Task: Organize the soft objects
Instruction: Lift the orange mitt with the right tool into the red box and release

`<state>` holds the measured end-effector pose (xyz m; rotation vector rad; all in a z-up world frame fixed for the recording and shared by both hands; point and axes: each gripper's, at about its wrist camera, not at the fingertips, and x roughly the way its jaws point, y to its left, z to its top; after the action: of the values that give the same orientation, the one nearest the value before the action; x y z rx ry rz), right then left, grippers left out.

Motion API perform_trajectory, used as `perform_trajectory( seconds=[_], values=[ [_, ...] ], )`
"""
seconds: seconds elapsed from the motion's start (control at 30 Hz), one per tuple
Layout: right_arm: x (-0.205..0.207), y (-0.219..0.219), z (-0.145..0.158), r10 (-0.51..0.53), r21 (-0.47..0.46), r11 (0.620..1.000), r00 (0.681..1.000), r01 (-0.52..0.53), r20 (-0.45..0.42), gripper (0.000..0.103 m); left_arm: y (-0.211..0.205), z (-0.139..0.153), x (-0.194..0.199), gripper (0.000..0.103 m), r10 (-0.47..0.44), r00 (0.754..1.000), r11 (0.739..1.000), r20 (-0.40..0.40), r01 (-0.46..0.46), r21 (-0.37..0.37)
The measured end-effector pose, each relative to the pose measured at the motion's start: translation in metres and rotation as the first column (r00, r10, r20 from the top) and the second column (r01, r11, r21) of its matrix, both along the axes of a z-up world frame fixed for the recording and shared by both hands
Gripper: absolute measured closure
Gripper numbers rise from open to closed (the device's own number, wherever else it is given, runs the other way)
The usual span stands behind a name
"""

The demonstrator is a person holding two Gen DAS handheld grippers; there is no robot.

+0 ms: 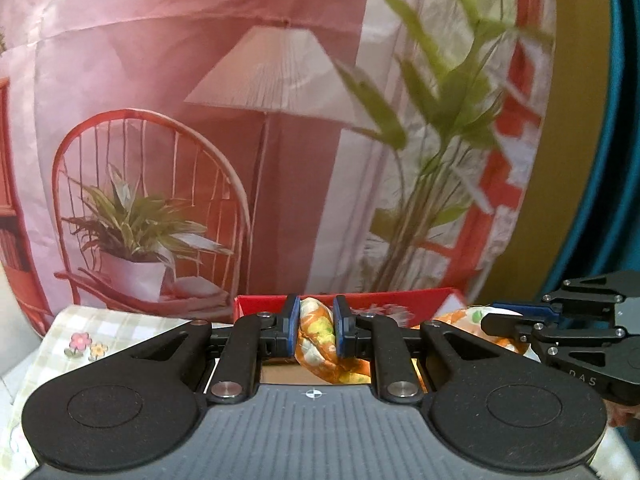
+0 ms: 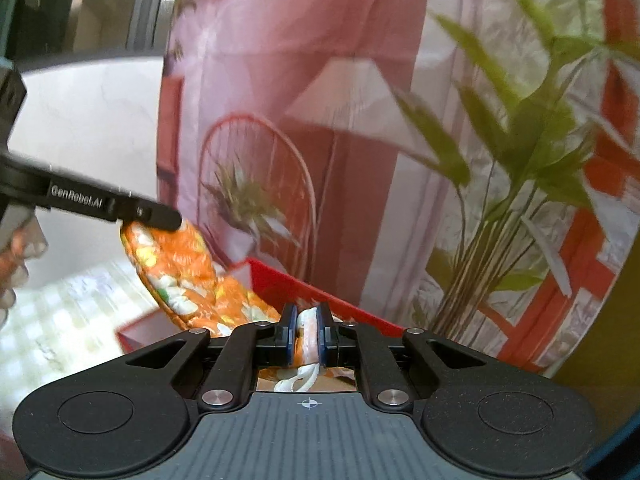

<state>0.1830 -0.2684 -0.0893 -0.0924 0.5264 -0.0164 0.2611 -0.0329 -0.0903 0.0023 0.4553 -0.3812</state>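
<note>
Two hand-held black grippers share one orange floral quilted cloth (image 1: 316, 330) above an open red cardboard box (image 1: 404, 300). The left gripper (image 1: 316, 328) has its blue-padded jaws pressed together on a bunched fold of the fabric; in the right wrist view the same tool (image 2: 160, 218) pinches the cloth's upper edge, from which the material sags toward the box. The right gripper (image 2: 307, 336) is clamped on a paler, pinkish-white edge of the cloth, with white strands trailing beneath its jaws. A pale green checked fabric with small flower motifs (image 1: 100, 332) lies left of the box. Behind stands a large pink printed bag showing a lamp, chair and plants (image 1: 240, 120).
</note>
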Motion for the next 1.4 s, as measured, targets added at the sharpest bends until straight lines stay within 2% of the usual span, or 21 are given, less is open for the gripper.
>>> perform_trajectory(
  seconds=[0.13, 0.23, 0.33, 0.53, 0.67, 0.83, 0.93, 1.07, 1.2, 1.27, 1.4],
  values=[
    [0.041, -0.011, -0.025, -0.027, -0.021, 0.999, 0.996, 0.025, -0.084, 0.094, -0.018, -0.015, 0.032, 0.084, 0.003, 1.0, 0.996, -0.014, -0.002, 0.086],
    [0.065, -0.017, -0.043, -0.046, -0.011, 0.999, 0.988, 0.045, -0.148, 0.094, -0.026, -0.025, 0.048, 0.084, 0.005, 0.999, 0.992, -0.035, 0.0, 0.127],
    [0.083, -0.02, -0.06, -0.052, -0.043, 0.998, 0.978, 0.044, -0.201, 0.094, -0.03, -0.034, 0.06, 0.084, 0.005, 0.999, 0.987, -0.049, 0.003, 0.161],
    [0.101, -0.019, -0.087, -0.064, -0.104, 0.994, 0.963, 0.038, -0.262, 0.094, -0.042, -0.049, 0.072, 0.084, -0.005, 0.999, 0.967, -0.045, 0.016, 0.256],
    [0.108, -0.018, -0.099, -0.074, -0.133, 0.99, 0.95, 0.035, -0.304, 0.094, -0.05, -0.057, 0.079, 0.084, -0.015, 0.997, 0.955, -0.073, 0.036, 0.294],
    [0.115, -0.026, -0.11, -0.131, -0.109, 0.989, 0.917, 0.096, -0.377, 0.094, -0.059, -0.07, 0.08, 0.084, -0.034, 0.992, 0.931, -0.118, 0.074, 0.357],
    [0.116, -0.032, -0.115, -0.138, -0.088, 0.99, 0.905, 0.111, -0.401, 0.094, -0.06, -0.076, 0.08, 0.084, -0.041, 0.988, 0.925, -0.149, 0.094, 0.368],
    [0.116, -0.034, -0.118, -0.147, -0.089, 0.989, 0.896, 0.12, -0.42, 0.092, -0.058, -0.079, 0.081, 0.079, -0.047, 0.982, 0.924, -0.181, 0.111, 0.365],
    [0.113, -0.037, -0.115, -0.148, -0.064, 0.989, 0.891, 0.133, -0.429, 0.081, -0.056, -0.079, 0.081, 0.061, -0.031, 0.981, 0.927, -0.189, 0.099, 0.362],
    [0.112, -0.037, -0.113, -0.145, -0.055, 0.989, 0.892, 0.134, -0.428, 0.078, -0.053, -0.077, 0.08, 0.055, -0.026, 0.982, 0.928, -0.187, 0.093, 0.36],
    [0.106, -0.037, -0.105, -0.149, -0.041, 0.989, 0.896, 0.145, -0.417, 0.066, -0.047, -0.069, 0.071, 0.041, -0.015, 0.983, 0.936, -0.181, 0.078, 0.344]
  ],
)
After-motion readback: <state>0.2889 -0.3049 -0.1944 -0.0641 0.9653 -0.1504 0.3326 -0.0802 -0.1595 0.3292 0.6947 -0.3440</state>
